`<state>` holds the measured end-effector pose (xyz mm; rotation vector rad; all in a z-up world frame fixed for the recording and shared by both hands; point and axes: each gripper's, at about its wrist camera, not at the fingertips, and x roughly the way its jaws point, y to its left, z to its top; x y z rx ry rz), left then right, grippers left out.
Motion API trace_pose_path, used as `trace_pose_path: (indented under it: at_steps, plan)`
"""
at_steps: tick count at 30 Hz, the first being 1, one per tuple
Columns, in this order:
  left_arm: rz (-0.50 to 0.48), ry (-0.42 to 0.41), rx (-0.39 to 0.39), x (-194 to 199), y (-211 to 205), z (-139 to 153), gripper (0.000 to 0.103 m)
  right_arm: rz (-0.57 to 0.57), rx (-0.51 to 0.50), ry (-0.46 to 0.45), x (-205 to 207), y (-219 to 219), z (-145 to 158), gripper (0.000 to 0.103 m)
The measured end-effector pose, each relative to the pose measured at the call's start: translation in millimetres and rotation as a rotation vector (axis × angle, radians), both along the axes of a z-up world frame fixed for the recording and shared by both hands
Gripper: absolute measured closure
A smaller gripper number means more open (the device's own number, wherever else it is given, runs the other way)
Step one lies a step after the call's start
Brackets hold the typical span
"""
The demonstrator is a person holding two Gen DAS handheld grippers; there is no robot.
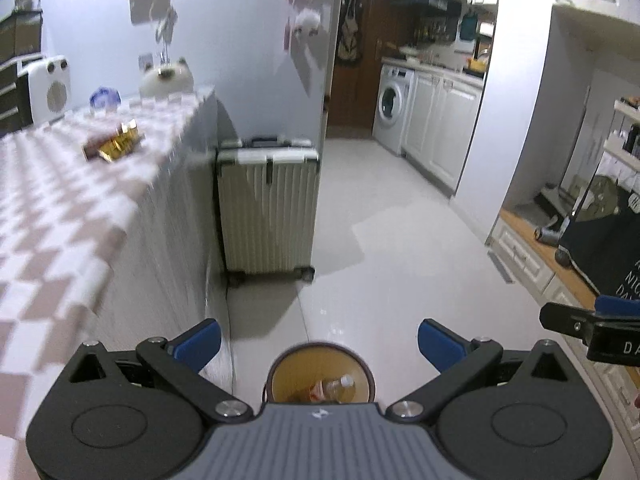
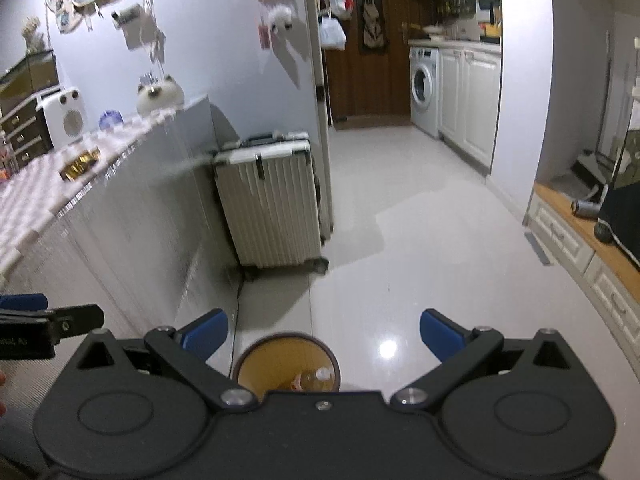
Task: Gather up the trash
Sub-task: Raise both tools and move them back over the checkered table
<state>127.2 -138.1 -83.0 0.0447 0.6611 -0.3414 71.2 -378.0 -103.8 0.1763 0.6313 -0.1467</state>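
- Two tongs, both spread wide with nothing between the blue pads: left gripper (image 1: 319,344) and right gripper (image 2: 324,334), side by side above the floor.
- Gold foil wrappers on a dark flat packet (image 1: 115,145): the only loose litter in sight, lying on the pink-and-white chequered tablecloth (image 1: 52,216), up and to the left of both tongs. Long axis appears to run diagonally, near-left to far-right; blur forbids more. The left gripper is judged the nearer.
- White cat-faced round ornament (image 1: 166,77) and blue patterned dish (image 1: 105,97): farther back on the same cloth, apart from the wrappers, not in the reach path.
- Ribbed pale-green hard-shell suitcase (image 1: 268,204): upright on the floor against the table end, beyond the table's edge; no obstacle to a reach over the top.
- Round brown waste bin with yellow interior (image 1: 280,364): directly below and between the tongs, holding a clear plastic bottle with white cap (image 1: 340,386).
- Judgement: the coming move is a leftward, upward reach; the table's overhanging edge is what must be cleared.
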Motion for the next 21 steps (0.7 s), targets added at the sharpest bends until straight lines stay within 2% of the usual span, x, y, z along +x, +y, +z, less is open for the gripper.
trace_pose_path:
  at_steps: [11, 16, 21]
  plan:
    - [0.026, -0.148, -0.041, -20, 36, 66, 0.000, 0.025, -0.011, -0.132, -22, 12, 55, 0.000]
    - [0.055, -0.214, -0.054, -23, 67, 94, 0.000, 0.060, -0.022, -0.179, -16, 28, 77, 0.000]
    - [0.093, -0.285, -0.034, -18, 99, 121, 0.000, 0.113, -0.004, -0.234, -2, 47, 96, 0.000]
